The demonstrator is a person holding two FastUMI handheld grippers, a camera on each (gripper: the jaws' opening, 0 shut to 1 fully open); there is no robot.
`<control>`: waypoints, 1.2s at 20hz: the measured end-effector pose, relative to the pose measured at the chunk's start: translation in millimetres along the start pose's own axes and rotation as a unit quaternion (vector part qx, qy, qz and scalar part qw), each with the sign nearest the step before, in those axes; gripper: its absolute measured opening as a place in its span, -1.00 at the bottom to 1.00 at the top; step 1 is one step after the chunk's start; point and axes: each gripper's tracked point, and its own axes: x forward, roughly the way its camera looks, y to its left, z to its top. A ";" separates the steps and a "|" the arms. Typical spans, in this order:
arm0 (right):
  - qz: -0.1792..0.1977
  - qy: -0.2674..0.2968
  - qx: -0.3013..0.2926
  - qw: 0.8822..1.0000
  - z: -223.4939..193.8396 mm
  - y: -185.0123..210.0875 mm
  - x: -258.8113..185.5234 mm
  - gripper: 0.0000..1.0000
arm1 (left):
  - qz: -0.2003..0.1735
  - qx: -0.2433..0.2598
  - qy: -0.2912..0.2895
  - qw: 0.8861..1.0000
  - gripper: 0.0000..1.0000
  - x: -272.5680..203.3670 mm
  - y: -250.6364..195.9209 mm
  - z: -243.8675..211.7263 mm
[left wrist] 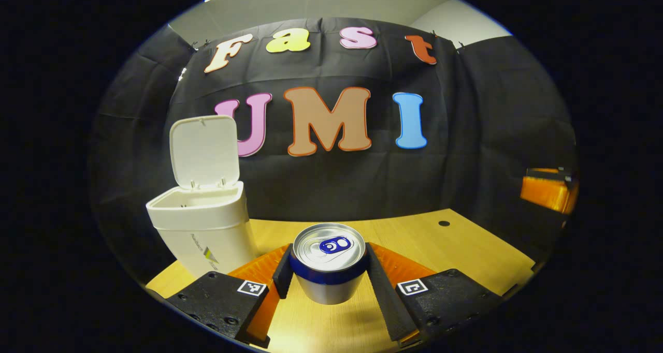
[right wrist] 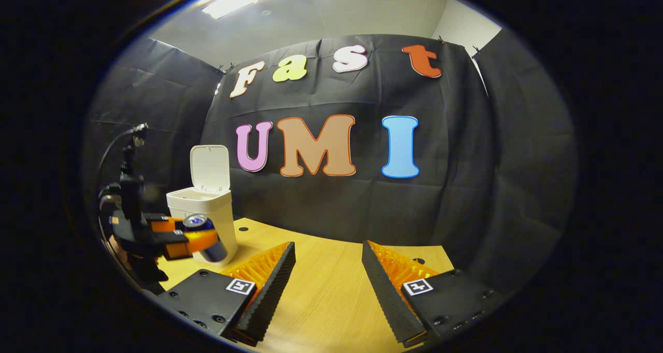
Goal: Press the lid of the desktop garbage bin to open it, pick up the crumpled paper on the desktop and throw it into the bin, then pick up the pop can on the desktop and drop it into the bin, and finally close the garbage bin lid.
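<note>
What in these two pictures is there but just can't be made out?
- Inside of the white plastic bin, left gripper view: its front wall hides the contents, so the paper can't be confirmed.
- Lower part of the silver, blue-banded pop can, right gripper view: covered by the left gripper.
- Bin's logo, both views: too small.
</note>
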 end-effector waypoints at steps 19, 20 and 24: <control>-0.071 0.045 0.029 0.996 -28.6 55.8 -6.2 0.77 | 0.107 -0.028 -0.004 0.994 0.53 96.7 235.4 48.5; -0.074 0.046 0.027 0.996 -27.8 56.1 -6.1 0.82 | 0.108 -0.032 0.004 0.994 0.54 101.9 237.6 39.6; -0.084 0.053 0.023 0.995 -29.0 53.4 -8.6 0.76 | 0.114 -0.049 0.023 0.992 0.55 112.5 243.0 14.9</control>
